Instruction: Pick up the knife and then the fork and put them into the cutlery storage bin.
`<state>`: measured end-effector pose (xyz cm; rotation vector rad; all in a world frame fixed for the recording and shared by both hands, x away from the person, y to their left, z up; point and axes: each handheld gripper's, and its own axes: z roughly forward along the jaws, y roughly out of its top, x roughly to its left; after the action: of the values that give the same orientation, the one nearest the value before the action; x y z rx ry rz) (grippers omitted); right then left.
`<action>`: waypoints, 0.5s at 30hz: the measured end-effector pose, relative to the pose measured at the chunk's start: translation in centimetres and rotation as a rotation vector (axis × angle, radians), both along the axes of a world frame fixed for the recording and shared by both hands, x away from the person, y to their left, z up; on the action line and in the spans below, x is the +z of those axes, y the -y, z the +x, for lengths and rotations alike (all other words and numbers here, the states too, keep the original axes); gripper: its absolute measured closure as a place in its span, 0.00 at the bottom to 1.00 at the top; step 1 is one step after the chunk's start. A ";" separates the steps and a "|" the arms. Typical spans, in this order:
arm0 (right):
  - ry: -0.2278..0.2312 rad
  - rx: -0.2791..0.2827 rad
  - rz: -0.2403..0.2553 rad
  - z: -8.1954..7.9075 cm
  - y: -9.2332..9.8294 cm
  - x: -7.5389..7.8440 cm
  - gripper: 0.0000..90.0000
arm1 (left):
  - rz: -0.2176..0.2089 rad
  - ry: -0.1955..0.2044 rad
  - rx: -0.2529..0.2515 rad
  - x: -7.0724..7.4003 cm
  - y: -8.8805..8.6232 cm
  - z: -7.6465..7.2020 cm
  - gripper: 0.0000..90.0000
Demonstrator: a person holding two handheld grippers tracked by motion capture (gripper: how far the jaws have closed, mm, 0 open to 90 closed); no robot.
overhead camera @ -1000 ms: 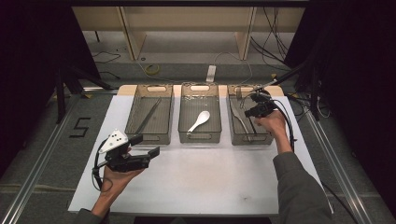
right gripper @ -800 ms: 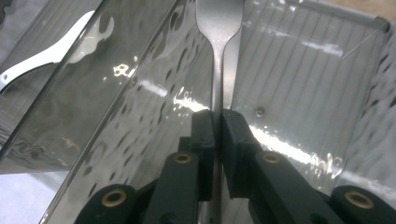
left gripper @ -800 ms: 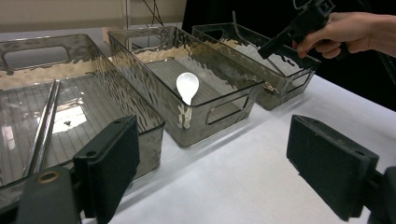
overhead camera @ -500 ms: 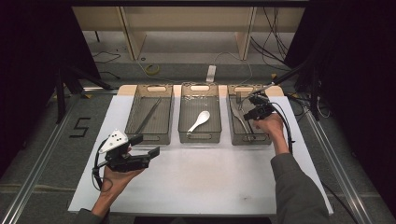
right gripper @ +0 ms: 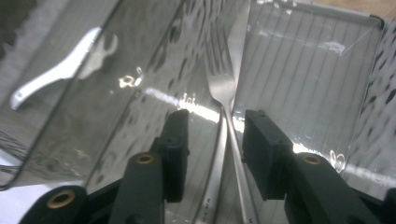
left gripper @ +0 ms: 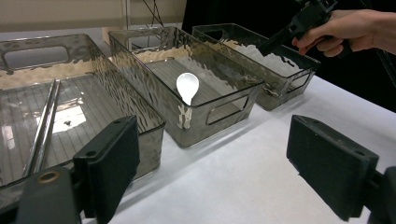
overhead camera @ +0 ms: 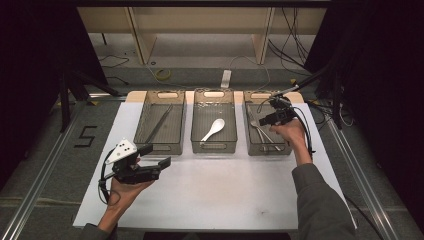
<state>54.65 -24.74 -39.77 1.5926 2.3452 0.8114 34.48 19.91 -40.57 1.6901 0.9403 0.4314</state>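
**A:** Jaws on the right gripper point(right gripper: 212, 140): part open, just been opening. Fork point(right gripper: 219, 77) handle runs up between them, a gap shows on both sides, pads not pressing on it. Fork is loose.

**B:** Where's the fork sitting?

**A:** In the right bin point(overhead camera: 260, 147), right of centre in the high view. Fork point(overhead camera: 253, 123) lies along the bin's left wall, tines toward the top of the frame. In the right gripper view the tines sit upper centre, handle comes down to the bottom edge. A second metal handle lies alongside it, just beside; can't tell what piece that is.

**B:** Right gripper position?

**A:** High view: right gripper point(overhead camera: 276, 116) over the right bin's far half, hand point(overhead camera: 290, 134) over its right edge. Left gripper view has it at upper right, right gripper point(left gripper: 299, 23) pointing down into that bin.

**B:** Left side?

**A:** Left gripper point(overhead camera: 155, 159) at lower left of the high view, held over the white bench point(overhead camera: 225, 195), just below the left bin point(overhead camera: 150, 145). Jaws wide open, nothing between them. In its own view the two pads stand at bottom left and bottom right, bare bench between.

**B:** Other bins?

**A:** Middle bin point(overhead camera: 197, 145) holds a white spoon point(overhead camera: 212, 130), bowl toward upper right. Left bin holds chopsticks point(overhead camera: 159, 124) lying diagonally.
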 end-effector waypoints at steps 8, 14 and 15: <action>0.054 0.040 0.030 -0.9 0.0 1.1 0.61 | 0.003 0.002 -0.002 0.0 0.0 0.0 0.18; 0.080 0.060 0.048 -1.7 -0.3 2.0 0.51 | 0.004 0.005 -0.003 0.0 0.1 0.0 0.18; 0.085 0.062 0.055 -1.9 -0.3 2.2 0.49 | 0.004 0.005 -0.003 0.0 0.1 0.0 0.18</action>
<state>52.77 -24.41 -37.61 1.4819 2.3423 0.9452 34.46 19.81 -40.59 1.6932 0.9338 0.4353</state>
